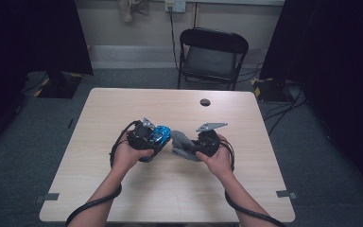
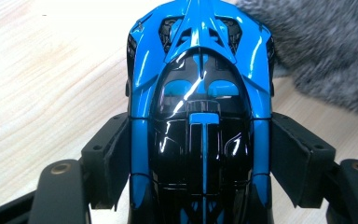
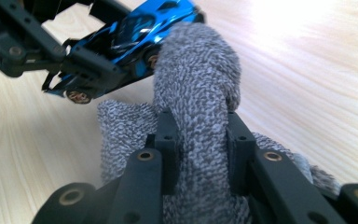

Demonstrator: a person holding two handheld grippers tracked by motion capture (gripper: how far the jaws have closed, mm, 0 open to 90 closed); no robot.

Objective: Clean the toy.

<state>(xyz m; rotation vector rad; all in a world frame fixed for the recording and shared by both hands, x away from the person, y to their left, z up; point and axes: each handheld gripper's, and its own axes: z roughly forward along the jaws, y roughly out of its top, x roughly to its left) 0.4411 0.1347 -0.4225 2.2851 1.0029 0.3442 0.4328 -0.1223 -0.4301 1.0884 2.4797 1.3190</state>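
High view, left tool (image 1: 157,137) gripping blue toy car (image 1: 159,135), right tool (image 1: 185,146) pinching grey cloth (image 1: 182,144)

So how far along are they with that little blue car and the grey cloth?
Both pick-ups look done: the left gripper clamps the blue toy car by its sides, and the right gripper pinches a fold of the grey cloth. In hand now: the cloth is pressed against the car's side, above the table, apparently wiping it. How much wiping remains I cannot tell; setting both down is left.

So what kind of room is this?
Probably a recording studio or lab, not a home: one bare table, black curtains at both sides, a folding chair, and cables across a grey floor.
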